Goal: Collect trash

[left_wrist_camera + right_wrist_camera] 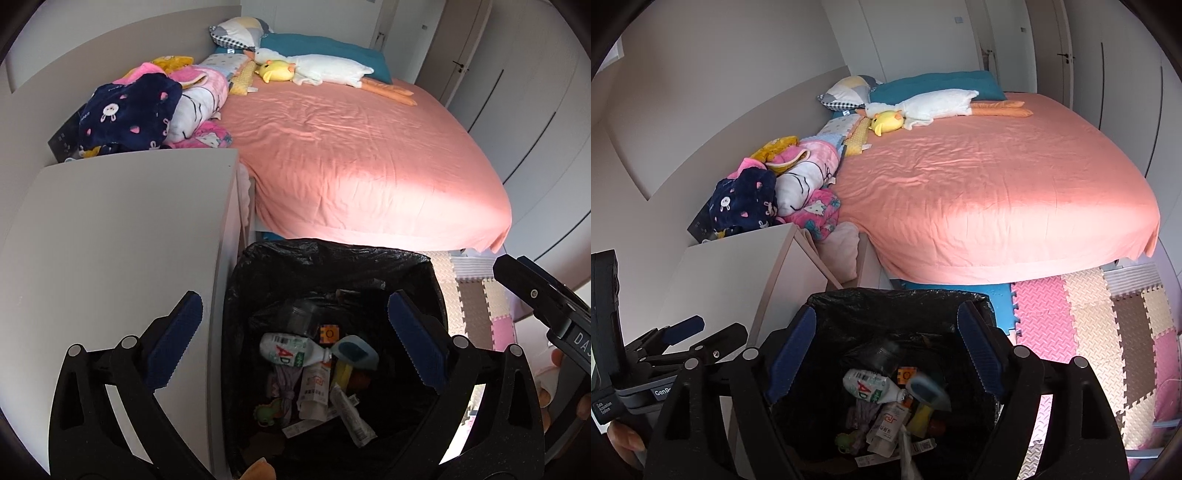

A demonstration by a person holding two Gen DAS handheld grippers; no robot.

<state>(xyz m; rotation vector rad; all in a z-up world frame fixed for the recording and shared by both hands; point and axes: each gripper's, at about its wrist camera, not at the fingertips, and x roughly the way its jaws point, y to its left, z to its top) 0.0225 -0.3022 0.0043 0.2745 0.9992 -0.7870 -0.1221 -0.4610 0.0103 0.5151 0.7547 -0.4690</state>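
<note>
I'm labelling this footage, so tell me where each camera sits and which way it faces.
Left wrist: on the left gripper, angled down into the black-lined bin, bed beyond; own open jaws show, and the right gripper's body at the right edge.
Right wrist: on the right gripper, angled down over the same bin; own open jaws, the left gripper at the left edge.
Shared: bin, trash, bed, white cabinet.

My left gripper [295,332] hangs with jaws wide and empty above the black-lined trash bin [417,266], where a white bottle [286,349] lies atop wrappers, the white cabinet [122,236] just beside the bin.
</note>
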